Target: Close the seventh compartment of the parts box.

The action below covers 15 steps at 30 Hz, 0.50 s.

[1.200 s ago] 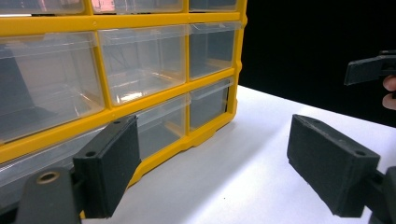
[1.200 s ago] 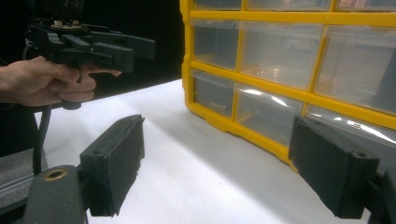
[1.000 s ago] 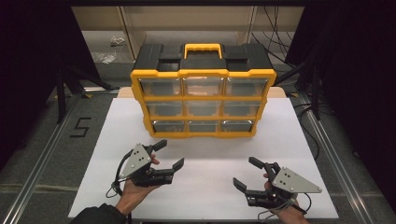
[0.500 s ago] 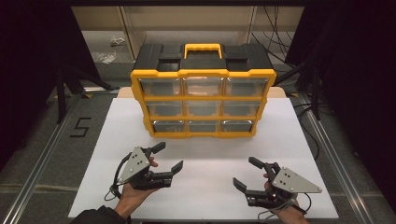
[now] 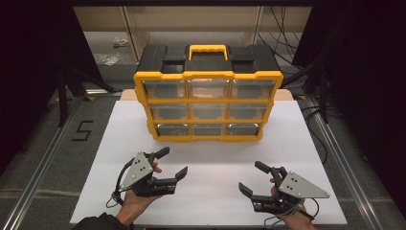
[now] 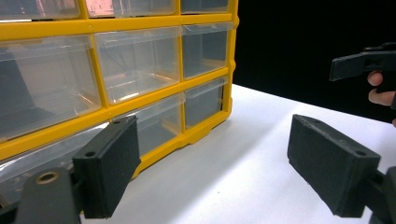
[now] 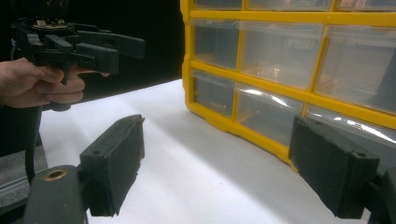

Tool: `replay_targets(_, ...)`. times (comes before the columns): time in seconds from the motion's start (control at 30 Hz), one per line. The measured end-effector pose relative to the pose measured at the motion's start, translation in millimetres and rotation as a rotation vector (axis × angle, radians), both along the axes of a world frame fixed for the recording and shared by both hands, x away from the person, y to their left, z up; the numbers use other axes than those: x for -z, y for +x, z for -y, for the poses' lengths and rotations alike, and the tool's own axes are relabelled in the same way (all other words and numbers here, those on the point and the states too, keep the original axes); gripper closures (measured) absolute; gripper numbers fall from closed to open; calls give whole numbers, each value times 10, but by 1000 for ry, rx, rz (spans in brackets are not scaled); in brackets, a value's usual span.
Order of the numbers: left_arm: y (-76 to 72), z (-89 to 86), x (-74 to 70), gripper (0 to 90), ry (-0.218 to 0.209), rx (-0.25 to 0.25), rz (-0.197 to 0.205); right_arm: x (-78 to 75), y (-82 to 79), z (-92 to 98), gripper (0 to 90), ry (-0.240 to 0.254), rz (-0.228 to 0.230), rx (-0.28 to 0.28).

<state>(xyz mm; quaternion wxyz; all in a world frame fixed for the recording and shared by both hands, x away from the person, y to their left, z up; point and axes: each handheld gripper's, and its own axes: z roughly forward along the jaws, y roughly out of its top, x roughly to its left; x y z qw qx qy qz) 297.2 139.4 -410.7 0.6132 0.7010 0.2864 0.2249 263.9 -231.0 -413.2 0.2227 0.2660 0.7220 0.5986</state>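
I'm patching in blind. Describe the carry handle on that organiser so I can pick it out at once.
On the white table stands a yellow-framed organiser with nine clear drawers. Its top is black; centred there is the carry handle, the only yellow part on that black lid.

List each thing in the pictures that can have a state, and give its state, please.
left gripper: open, holds nothing, above the table.
right gripper: open, holds nothing.
drawer cabinet: upright on the white table, front toward the person.
drawers: all nine pushed in.
carry handle: folded flat on top.
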Motion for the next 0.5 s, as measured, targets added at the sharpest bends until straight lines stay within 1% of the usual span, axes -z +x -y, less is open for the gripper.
replay_targets(0.5,6,-5,-3,165,-1,-2,5,1,0,0,193,-1,1,-1)
